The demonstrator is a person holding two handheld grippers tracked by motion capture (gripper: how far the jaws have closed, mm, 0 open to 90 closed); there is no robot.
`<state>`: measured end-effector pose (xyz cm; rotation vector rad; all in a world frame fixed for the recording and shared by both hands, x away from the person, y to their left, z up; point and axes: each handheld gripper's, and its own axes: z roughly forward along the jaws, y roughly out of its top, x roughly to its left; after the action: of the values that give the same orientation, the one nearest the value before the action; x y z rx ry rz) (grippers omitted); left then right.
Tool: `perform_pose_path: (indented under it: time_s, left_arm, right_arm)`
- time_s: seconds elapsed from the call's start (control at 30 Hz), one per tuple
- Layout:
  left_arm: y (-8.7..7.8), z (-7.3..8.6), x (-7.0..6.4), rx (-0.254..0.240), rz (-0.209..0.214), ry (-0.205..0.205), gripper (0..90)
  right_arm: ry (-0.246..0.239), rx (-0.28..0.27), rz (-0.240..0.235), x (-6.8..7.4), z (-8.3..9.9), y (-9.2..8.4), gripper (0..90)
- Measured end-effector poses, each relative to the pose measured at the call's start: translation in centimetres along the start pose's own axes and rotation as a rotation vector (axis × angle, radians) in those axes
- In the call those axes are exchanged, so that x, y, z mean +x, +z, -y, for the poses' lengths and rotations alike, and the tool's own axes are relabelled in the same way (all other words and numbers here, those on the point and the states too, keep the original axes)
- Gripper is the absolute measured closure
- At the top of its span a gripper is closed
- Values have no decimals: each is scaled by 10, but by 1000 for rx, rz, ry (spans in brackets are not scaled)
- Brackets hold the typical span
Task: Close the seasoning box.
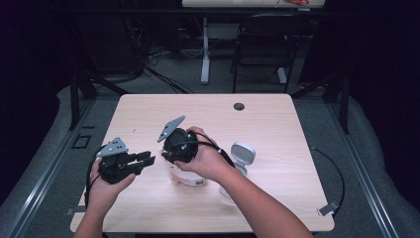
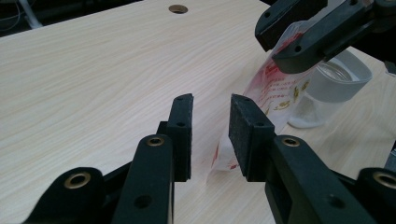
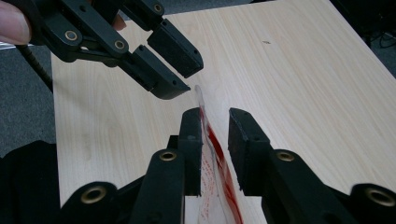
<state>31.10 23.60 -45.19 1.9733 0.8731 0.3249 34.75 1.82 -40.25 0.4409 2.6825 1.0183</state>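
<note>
One clear plastic bag (image 3: 212, 154) with red print stands on the table (image 1: 277, 124), between the right gripper (image 3: 215, 123) jaws, which are parted and not pressing it. One left gripper (image 2: 210, 123), jaws parted and empty, sits just beside the bag. One white-lidded jar (image 2: 334, 81) stands behind it.

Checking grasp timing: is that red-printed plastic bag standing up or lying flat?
Standing up. The bag rises edge-on between the right tongs, its top edge off the table.
</note>
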Motion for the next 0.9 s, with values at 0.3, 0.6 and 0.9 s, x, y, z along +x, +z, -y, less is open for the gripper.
perform_pose_path:
  time_s: [0.3, 0.6, 0.9]
  left_arm:
    - [0, 1, 2, -6, -9, -10, 691]
    - [0, 1, 3, -8, -8, -13, 674]
    - [0, 2, 3, -9, -11, -16, 662]
  right_arm:
    - [-19, 43, -5, 0, -1, 7, 789]
    - [-16, 53, -20, -2, -2, 9, 836]
    - [-38, 71, -46, -4, -4, 9, 892]
